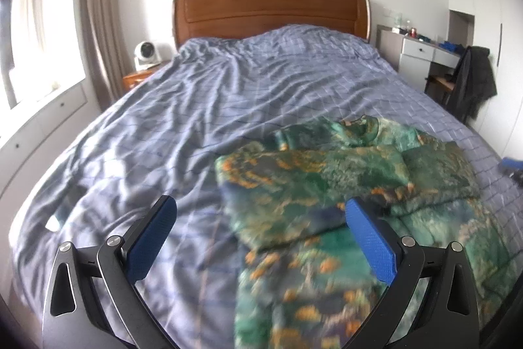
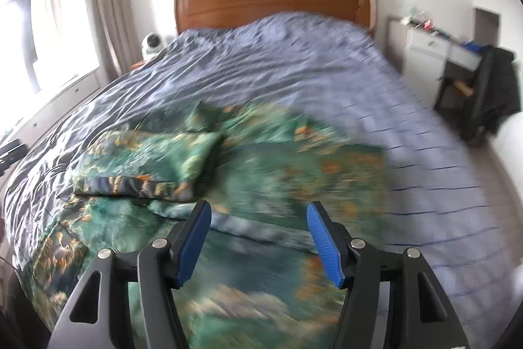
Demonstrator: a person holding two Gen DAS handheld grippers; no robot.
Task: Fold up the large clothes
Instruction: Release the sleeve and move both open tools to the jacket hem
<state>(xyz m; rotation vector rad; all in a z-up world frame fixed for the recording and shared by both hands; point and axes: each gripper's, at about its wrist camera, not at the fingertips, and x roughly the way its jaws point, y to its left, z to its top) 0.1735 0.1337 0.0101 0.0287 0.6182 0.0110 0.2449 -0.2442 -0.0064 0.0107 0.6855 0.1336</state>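
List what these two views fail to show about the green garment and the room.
- Green patterned garment: right wrist view is motion-blurred, so fold edges and print are unclear.
- Garment's near end: left wrist view, blurred and cut off by the bottom edge.
- Items on the white desk: too small to identify.
- Left gripper and right gripper: both open; the hands holding them are out of frame.

The green and orange cloth (image 1: 327,172) looks soft and a bit shiny, like silk. The bed cover (image 1: 196,107) is thin purple-blue cloth, full of wrinkles, not shiny. The headboard (image 1: 268,8) is brown wood, smooth and a little glossy. The left tongs (image 1: 260,237) and right tongs (image 2: 260,237) have dull black frames, bumpy blue pads (image 2: 322,237) and shiny metal pins
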